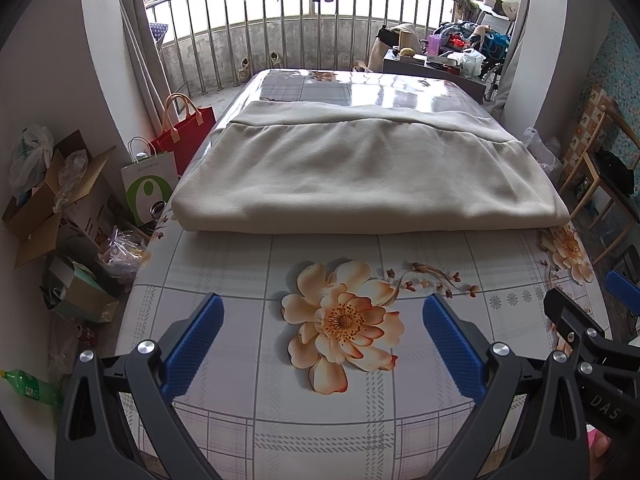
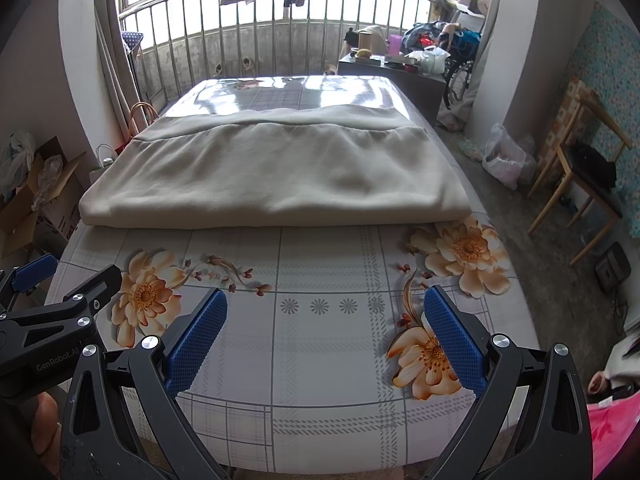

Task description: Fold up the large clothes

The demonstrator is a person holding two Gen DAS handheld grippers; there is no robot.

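Left wrist view: the left gripper (image 1: 323, 314) hovers above the flowered tablecloth (image 1: 248, 280) with its blue fingers (image 1: 194, 346) spread wide and nothing between them; a large printed blossom (image 1: 342, 320) lies directly below the gap. The cream garment (image 1: 360, 176), the object of the task, lies beyond the blossom, towards the window railing (image 1: 280, 40), already doubled into a broad rectangle with a rounded fold along its near edge and a seamed band across its far side; it is well apart from the fingertips. The right gripper (image 1: 580, 320) intrudes at the right margin; its finger spacing cannot be judged from this view. Bags and cartons (image 1: 60, 208) crowd the floor left of the garment. Right wrist view: the right gripper (image 2: 325, 314) likewise hangs over the bare cloth, blue fingers (image 2: 454, 344) wide apart and empty, with the garment (image 2: 276, 172) ahead of it and spanning nearly the full width of the table (image 2: 516, 320). The left gripper (image 2: 60, 292) shows at the left margin, and a wooden chair (image 2: 580, 184) stands to the right of the garment. Judged from this arrangement, one fold is complete and the grippers are stationed between folds. The next move would call for both grippers to advance to the garment, close on matching edges or corners, and carry them across evenly so the layers stay aligned.
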